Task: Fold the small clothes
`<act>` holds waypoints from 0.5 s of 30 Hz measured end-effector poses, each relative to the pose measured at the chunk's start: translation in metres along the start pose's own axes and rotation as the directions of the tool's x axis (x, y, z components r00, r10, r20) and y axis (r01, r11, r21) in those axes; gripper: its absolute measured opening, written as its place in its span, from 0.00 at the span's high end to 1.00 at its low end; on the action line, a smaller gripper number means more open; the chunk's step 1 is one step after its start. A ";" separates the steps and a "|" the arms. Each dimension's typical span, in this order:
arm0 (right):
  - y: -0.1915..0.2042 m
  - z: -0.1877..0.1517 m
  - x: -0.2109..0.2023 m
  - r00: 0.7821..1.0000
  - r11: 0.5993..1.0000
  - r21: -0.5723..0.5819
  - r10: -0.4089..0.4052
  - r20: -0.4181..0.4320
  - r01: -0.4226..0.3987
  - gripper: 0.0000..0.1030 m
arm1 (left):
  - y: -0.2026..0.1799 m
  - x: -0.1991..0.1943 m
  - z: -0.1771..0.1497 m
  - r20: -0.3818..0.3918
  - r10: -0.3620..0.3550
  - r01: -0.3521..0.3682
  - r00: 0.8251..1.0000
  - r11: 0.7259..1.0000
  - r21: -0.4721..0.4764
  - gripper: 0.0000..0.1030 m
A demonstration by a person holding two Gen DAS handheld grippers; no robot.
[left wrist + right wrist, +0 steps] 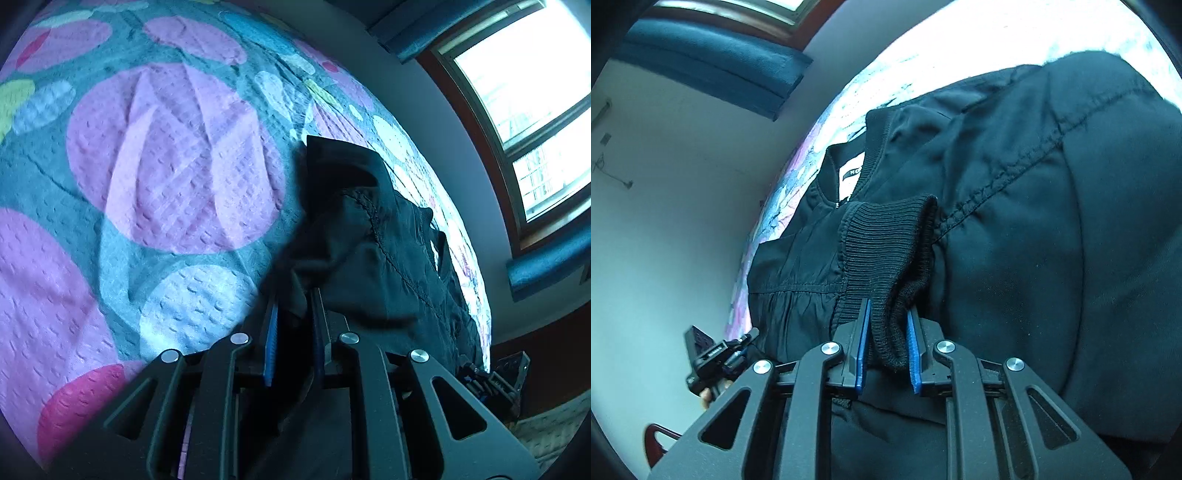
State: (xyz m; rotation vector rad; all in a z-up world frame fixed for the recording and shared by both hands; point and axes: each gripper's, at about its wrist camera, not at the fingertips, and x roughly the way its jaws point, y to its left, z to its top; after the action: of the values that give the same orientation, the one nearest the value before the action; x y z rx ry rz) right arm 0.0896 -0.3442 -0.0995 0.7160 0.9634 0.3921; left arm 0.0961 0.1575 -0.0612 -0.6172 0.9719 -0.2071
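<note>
Right gripper (886,347) is clamped on the ribbed knit cuff (886,251) of the black jacket (1034,221); left gripper (293,325) is pinched on a fold of the same smooth, stitched fabric, with the jacket heaped on the quilted, dotted bedspread (166,166). Risk: the slick shell could slide from the left gripper's thin bite, and uneven pulling would skew the fold.

Left claw (293,325) and right claw (886,339), matte black cut-out linkages, silver pivot screws, blue finger pads (862,343)
</note>
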 end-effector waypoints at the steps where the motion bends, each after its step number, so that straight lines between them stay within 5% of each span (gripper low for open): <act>1: 0.001 -0.001 -0.001 1.000 1.000 -0.013 -0.007 0.000 0.007 0.83 | -0.005 -0.003 0.002 -0.007 0.003 -0.003 1.000 1.000 0.023 0.85; 3: 0.000 -0.001 0.000 1.000 1.000 -0.013 -0.002 -0.001 0.002 0.83 | -0.010 -0.012 0.008 -0.008 -0.033 0.033 0.999 0.999 0.038 0.82; 7: -0.002 -0.002 0.001 1.000 1.000 -0.005 0.004 -0.002 -0.004 0.82 | -0.023 -0.019 0.035 -0.018 -0.123 0.124 0.992 0.987 0.098 0.36; 15: -0.003 -0.004 0.001 1.000 1.000 -0.007 0.008 0.005 -0.008 0.82 | 0.008 0.060 0.111 -0.132 -0.174 0.164 0.976 0.983 -0.084 0.34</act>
State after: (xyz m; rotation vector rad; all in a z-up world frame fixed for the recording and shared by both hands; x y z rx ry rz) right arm 0.0872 -0.3438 -0.1038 0.7147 0.9538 0.4006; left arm 0.2202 0.1822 -0.0630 -0.7607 1.0653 -0.3715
